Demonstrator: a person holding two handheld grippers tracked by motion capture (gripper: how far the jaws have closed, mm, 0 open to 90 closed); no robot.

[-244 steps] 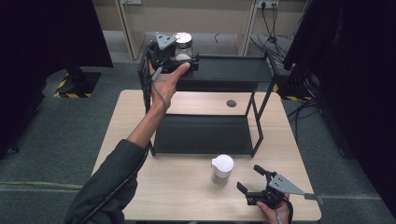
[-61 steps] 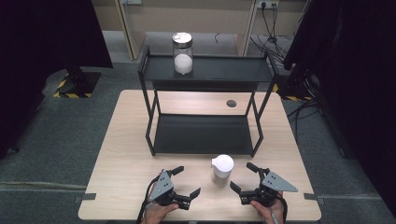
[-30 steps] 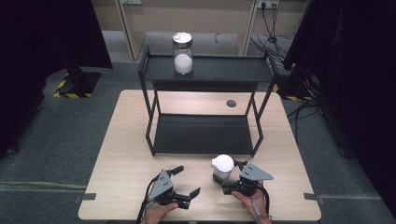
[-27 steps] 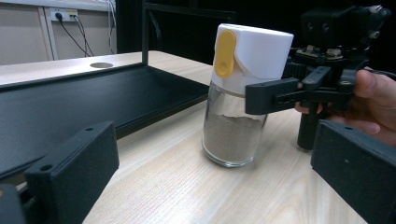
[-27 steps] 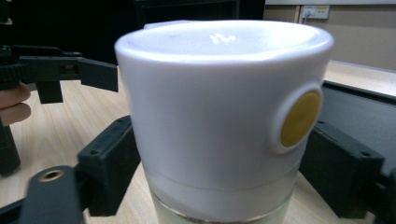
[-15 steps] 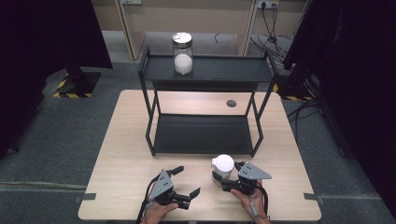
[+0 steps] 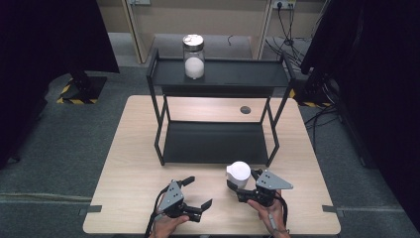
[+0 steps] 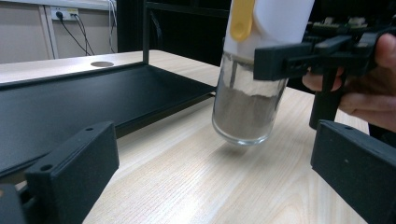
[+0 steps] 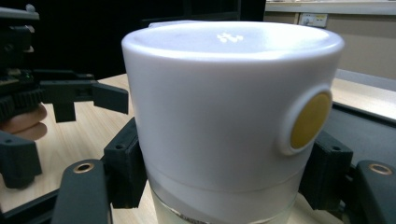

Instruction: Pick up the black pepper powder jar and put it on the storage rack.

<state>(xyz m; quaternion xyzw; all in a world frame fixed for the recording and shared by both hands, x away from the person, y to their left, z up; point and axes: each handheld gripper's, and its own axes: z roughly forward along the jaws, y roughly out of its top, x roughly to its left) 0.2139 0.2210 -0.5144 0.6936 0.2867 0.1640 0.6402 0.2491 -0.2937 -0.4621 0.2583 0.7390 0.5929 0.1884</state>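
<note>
A glass jar [image 7: 238,171] with a white lid and a yellow button [image 9: 310,119] is near the table's front, holding grey-brown powder [image 8: 245,109]. My right gripper [image 7: 239,183] is shut on it just below the lid, one jaw on each side. In the left gripper view the jar is tilted, its base slightly off the wood. My left gripper [image 7: 194,193] rests open at the front edge, left of the jar and apart from it. A second glass jar [image 7: 193,55] with white contents stands on the rack's top shelf.
A black two-level metal rack [image 7: 218,141] stands on the middle of the wooden table [image 7: 133,148], its low shelf right behind the held jar. A round cable hole [image 7: 245,109] lies at the table's back. Dark curtains flank both sides.
The left hand came back from the top shelf, leaving the second jar there. The right gripper moved left to the white-lidded jar and shut on it. Little has changed in the last half second.
</note>
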